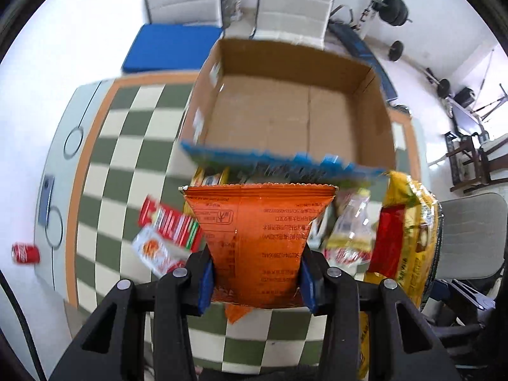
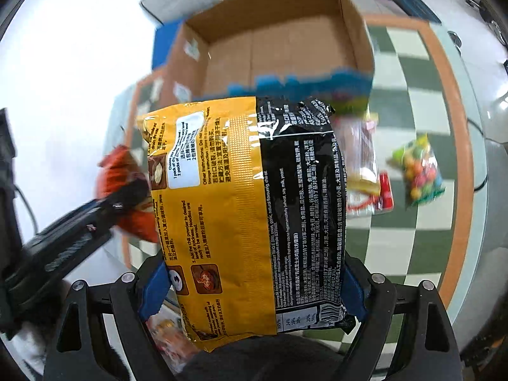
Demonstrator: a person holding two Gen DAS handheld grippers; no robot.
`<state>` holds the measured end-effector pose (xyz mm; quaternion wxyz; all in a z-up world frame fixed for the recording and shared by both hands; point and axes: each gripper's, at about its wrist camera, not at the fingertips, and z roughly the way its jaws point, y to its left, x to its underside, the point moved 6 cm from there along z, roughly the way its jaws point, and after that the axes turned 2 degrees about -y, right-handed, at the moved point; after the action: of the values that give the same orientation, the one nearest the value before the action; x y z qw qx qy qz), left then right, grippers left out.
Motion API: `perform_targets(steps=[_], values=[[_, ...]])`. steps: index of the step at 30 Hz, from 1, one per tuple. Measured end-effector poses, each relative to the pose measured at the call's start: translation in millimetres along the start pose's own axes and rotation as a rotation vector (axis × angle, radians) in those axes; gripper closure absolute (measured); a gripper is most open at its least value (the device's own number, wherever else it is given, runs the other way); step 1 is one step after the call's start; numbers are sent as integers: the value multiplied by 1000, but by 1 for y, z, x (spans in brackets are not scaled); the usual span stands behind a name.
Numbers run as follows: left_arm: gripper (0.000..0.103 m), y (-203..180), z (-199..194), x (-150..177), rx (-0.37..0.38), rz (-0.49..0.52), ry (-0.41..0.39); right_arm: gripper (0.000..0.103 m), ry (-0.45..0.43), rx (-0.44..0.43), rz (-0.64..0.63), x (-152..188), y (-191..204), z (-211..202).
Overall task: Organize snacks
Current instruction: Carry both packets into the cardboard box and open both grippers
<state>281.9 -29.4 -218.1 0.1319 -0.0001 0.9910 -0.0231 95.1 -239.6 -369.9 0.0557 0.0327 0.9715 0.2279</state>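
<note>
While left gripper clamps orange packet, right gripper clamps yellow noodle pack.

a green-and-cream checkered tablecloth with an orange border covers the rounded white table. beyond its far edge stand two pale grey padded chairs with dark frames, and a flat blue cushion lies on the seat of the left one. the floor is bright white, washed out by strong light. a red drink can lies on it at the left. black barbell weights on a metal rack stand against the far wall, and a grey upholstered chair sits at the right.
</note>
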Motion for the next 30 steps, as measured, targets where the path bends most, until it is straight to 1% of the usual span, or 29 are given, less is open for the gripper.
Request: perform_targets(steps=[2,3,5,6,7,8,10,11,12,14,17,18,22,24,26,30], values=[[63,-5,1,-27,23,25,-1,13,-36,-18,11,-23,8,-8],[63,-5,2,-34,32,33,2,13,-49,-19,14,-37,14,-10],[63,-6,9,-63,58,53,17,13,-84,-18,29,-62,19,-18],[63,-6,12,-72,65,59,22,13,-99,-14,37,-75,21,-18],[63,-6,18,-86,78,72,33,13,-119,5,47,-88,20,-21],[63,-5,25,-101,84,80,45,13,-133,18,56,-109,30,-14],[63,-6,38,-121,105,100,75,13,-151,49,75,-135,32,-9],[63,-4,50,-136,114,91,99,13,-155,56,89,-145,29,-6],[63,-4,56,-144,122,93,112,13,-152,58,103,-157,26,1],[63,-6,81,-168,139,99,160,13,-145,75,142,-183,16,15],[63,-11,111,-190,157,118,220,13,-129,108,171,-215,7,34],[63,-12,120,-196,160,122,237,13,-123,121,175,-227,10,33],[62,-18,160,-210,169,137,313,13,-84,182,173,-264,1,66],[62,-19,177,-214,164,135,339,13,-68,216,173,-281,-5,83],[62,-22,193,-215,148,144,361,13,-56,234,181,-292,-14,99],[62,-29,216,-217,143,154,391,13,-27,251,191,-309,-24,122]])
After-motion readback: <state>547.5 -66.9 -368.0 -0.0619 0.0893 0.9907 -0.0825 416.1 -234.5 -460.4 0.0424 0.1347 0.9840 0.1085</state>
